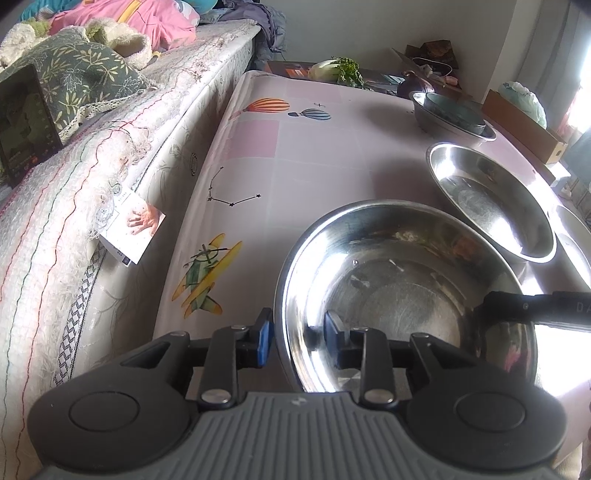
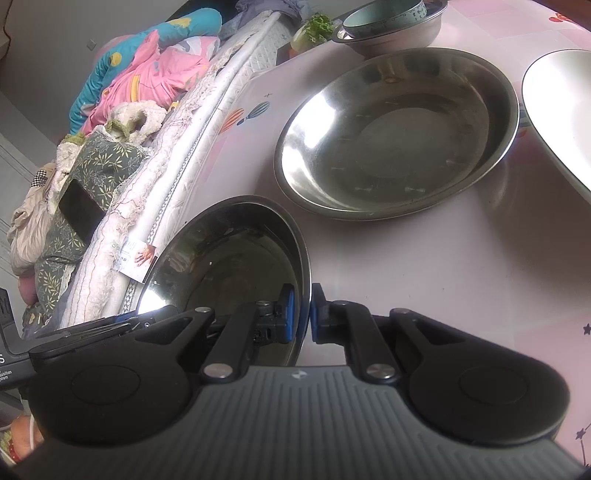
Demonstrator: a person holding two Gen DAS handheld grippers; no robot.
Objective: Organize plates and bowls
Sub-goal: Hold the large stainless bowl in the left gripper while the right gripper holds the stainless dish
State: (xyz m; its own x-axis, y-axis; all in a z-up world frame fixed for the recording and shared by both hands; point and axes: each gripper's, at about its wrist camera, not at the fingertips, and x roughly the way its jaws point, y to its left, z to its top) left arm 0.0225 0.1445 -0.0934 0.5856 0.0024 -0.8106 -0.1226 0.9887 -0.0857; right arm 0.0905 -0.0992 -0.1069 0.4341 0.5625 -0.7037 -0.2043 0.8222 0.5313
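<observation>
We pinch near steel bowl [image 1: 399,295] rim, right gripper [image 2: 302,314] narrow, left gripper [image 1: 298,338] wider straddling (contact unclear); steel plate [image 2: 399,136], white plate [image 2: 557,114] unstacked; far bowls [image 2: 391,26] nested.

Beside my desk [image 1: 314,155] I see a bed [image 1: 110,184] with a leaf-print pillow [image 1: 85,81], pink clothes [image 2: 155,74] and a phone [image 2: 79,216].

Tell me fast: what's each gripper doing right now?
Left gripper: open, straddling the near steel bowl rim, not clamped.
Right gripper: nearly closed on the same bowl's rim; firm grip cannot be told.
</observation>
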